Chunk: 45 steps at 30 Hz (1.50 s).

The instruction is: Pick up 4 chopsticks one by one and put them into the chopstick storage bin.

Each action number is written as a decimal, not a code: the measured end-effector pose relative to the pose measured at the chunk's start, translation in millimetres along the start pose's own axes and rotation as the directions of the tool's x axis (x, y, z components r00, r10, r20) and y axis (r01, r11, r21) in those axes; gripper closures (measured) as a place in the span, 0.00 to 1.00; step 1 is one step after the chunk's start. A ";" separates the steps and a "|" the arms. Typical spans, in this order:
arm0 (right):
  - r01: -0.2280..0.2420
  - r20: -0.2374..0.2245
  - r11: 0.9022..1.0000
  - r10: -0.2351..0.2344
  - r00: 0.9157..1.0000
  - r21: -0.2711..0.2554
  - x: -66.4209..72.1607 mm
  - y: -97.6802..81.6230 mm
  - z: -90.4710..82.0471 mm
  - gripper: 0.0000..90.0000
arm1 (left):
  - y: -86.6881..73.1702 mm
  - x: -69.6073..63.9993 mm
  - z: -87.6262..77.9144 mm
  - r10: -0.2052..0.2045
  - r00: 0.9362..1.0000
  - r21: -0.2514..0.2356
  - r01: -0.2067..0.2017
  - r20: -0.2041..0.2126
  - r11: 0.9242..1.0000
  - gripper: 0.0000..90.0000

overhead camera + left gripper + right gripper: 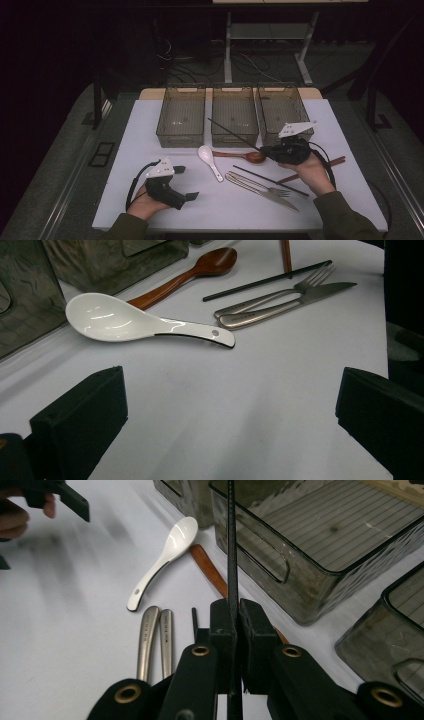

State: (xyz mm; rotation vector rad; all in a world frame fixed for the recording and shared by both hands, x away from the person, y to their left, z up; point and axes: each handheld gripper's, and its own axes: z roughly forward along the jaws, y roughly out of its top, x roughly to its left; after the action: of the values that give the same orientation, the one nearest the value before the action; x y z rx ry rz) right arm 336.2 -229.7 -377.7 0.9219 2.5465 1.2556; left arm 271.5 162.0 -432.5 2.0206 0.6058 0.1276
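Because the right claw [233, 617] pinches the black chopstick [234, 133] only near one end, its long free tip, reaching over the middle bin [234, 116], could swivel or snag that bin's rim, while the left claw [186, 182] gapes empty nearby.

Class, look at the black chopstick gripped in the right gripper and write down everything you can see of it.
The black chopstick is a thin, straight, dark rod with a matte, finely ridged surface in the right gripper view. The right gripper is shut on it near one end, its fingers pressing both sides. It is lifted off the table, slanting up and away over the middle bin, its free tip above that bin's floor. Nothing else touches it. I cannot tell its material.
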 end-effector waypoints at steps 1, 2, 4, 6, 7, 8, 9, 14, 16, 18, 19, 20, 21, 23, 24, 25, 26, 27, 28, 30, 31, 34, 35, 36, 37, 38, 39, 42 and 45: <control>0.000 -0.001 1.000 0.000 1.000 0.000 -0.1 1.1 1.7 0.95 | 0.0 0.1 0.2 -0.001 1.000 0.001 0.001 0.002 1.000 0.00; 0.000 -0.003 1.000 0.000 1.000 0.002 -0.1 2.3 3.3 0.95 | 0.1 0.1 0.3 -0.001 1.000 0.001 0.001 0.002 1.000 0.00; -0.017 0.009 1.000 0.017 1.000 0.014 -0.6 6.4 7.4 0.95 | 0.0 0.4 0.6 0.002 1.000 0.000 -0.002 0.003 1.000 0.00; -0.016 0.012 1.000 0.016 1.000 0.007 -0.9 7.9 8.7 0.95 | 0.1 0.0 0.9 0.002 1.000 -0.001 -0.002 0.002 1.000 0.00; -0.031 0.015 1.000 0.031 0.999 0.002 -0.7 9.6 9.4 0.95 | 0.1 0.0 0.9 0.001 1.000 -0.002 -0.001 0.003 1.000 0.00; -0.040 0.016 0.999 0.040 0.999 -0.004 -1.2 11.2 10.7 0.95 | 0.2 -0.2 0.8 0.001 1.000 -0.004 -0.001 0.005 1.000 0.00; -0.047 0.014 0.999 0.047 0.999 -0.005 -1.3 13.0 12.0 0.95 | 0.3 -0.1 0.4 0.002 1.000 -0.001 -0.002 0.004 1.000 0.00; -0.062 0.017 0.998 0.062 0.998 -0.008 -3.1 24.6 18.2 0.95 | 0.2 0.4 0.2 -0.002 1.000 -0.006 0.002 0.008 1.000 0.00; -0.063 0.020 0.998 0.064 0.998 -0.007 -3.7 29.7 21.4 0.95 | 0.3 0.3 0.3 -0.004 1.000 -0.006 0.004 0.008 1.000 0.00; -0.070 0.024 0.998 0.070 0.997 -0.004 -4.5 35.4 25.2 0.95 | 0.4 -0.5 1.2 -0.005 1.000 -0.010 0.005 0.011 1.000 0.00; -0.069 0.026 0.998 0.069 0.997 0.001 -4.7 38.8 26.6 0.95 | 0.4 -0.7 1.5 -0.003 1.000 -0.009 0.003 0.012 1.000 0.00; -0.070 0.029 0.998 0.070 0.997 0.002 -5.1 42.3 28.4 0.95 | 0.4 -0.7 1.5 -0.002 1.000 -0.004 0.002 0.012 1.000 0.00; -0.074 0.028 0.997 0.074 0.997 0.003 -5.4 45.9 30.0 0.95 | 0.2 -0.8 1.8 -0.004 1.000 -0.009 0.004 0.012 1.000 0.00; -0.074 0.027 0.997 0.074 0.997 0.003 -5.9 52.6 33.7 0.95 | 0.1 -0.4 1.4 -0.006 1.000 -0.008 0.006 0.008 1.000 0.00; -0.076 0.031 0.997 0.075 0.997 0.006 -5.8 55.9 35.7 0.95 | -0.1 -0.3 1.3 -0.007 1.000 -0.009 0.007 0.008 1.000 0.00; -0.077 0.034 0.997 0.077 0.996 0.005 -5.7 59.0 37.9 0.95 | -0.1 -0.6 1.4 -0.011 1.000 -0.010 0.011 0.009 1.000 0.00; -0.080 0.035 0.997 0.079 0.996 0.005 -5.6 61.9 39.6 0.95 | -0.1 -0.9 1.4 -0.011 1.000 -0.009 0.011 0.008 1.000 0.00; -0.079 0.036 0.997 0.079 0.996 0.004 -5.4 64.6 41.8 0.95 | -0.1 -1.1 1.6 -0.010 1.000 -0.009 0.010 0.008 1.000 0.00; -0.082 0.039 0.997 0.082 0.996 0.007 -4.7 67.3 43.7 0.95 | -0.1 -1.2 1.7 -0.009 1.000 -0.009 0.009 0.009 1.000 0.00; -0.087 0.040 0.996 0.087 0.995 0.009 -4.2 72.1 47.6 0.95 | 0.0 -1.3 1.7 -0.008 1.000 -0.009 0.009 0.008 1.000 0.00; -0.087 0.042 0.996 0.087 0.995 0.012 -4.0 74.3 49.2 0.95 | 0.0 -1.2 1.6 -0.008 1.000 -0.009 0.008 0.008 1.000 0.00; -0.099 0.048 0.995 0.099 0.994 0.016 -2.6 80.4 54.8 0.95 | -0.1 -1.0 1.4 -0.006 1.000 -0.007 0.006 0.006 1.000 0.00; -0.103 0.052 0.995 0.102 0.993 0.014 -2.4 82.2 56.7 0.95 | -0.1 -1.4 1.7 -0.011 1.000 -0.011 0.011 0.007 1.000 0.00; -0.106 0.052 0.994 0.106 0.993 0.015 -2.2 84.1 58.5 0.95 | -0.1 -1.3 1.6 -0.007 1.000 -0.009 0.007 0.008 1.000 0.00; -0.106 0.052 0.994 0.105 0.993 0.016 -2.0 86.0 60.4 0.95 | 0.0 -1.3 1.5 -0.007 1.000 -0.008 0.007 0.008 1.000 0.00; -0.109 0.053 0.994 0.108 0.993 0.017 -1.4 88.0 62.2 0.95 | 0.0 -1.3 1.6 -0.008 1.000 -0.008 0.008 0.008 1.000 0.00; -0.106 0.056 0.994 0.105 0.993 0.018 -1.1 89.9 64.3 0.95 | 0.0 -1.1 1.4 -0.005 1.000 -0.007 0.005 0.008 1.000 0.00; -0.118 0.062 0.993 0.116 0.991 0.032 0.7 95.8 70.5 0.95 | 0.5 -1.2 0.3 -0.004 1.000 -0.008 0.004 0.006 1.000 0.00; -0.122 0.072 0.991 0.119 0.990 0.045 1.5 101.6 77.0 0.95 | 0.7 -1.8 0.3 -0.005 1.000 -0.011 0.005 0.008 1.000 0.00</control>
State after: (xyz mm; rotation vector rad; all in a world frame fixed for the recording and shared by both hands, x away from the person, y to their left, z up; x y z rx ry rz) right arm 411.6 -131.0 -349.1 1.1250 2.5124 1.1735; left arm 270.3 160.7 -431.7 2.0082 0.6039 0.1203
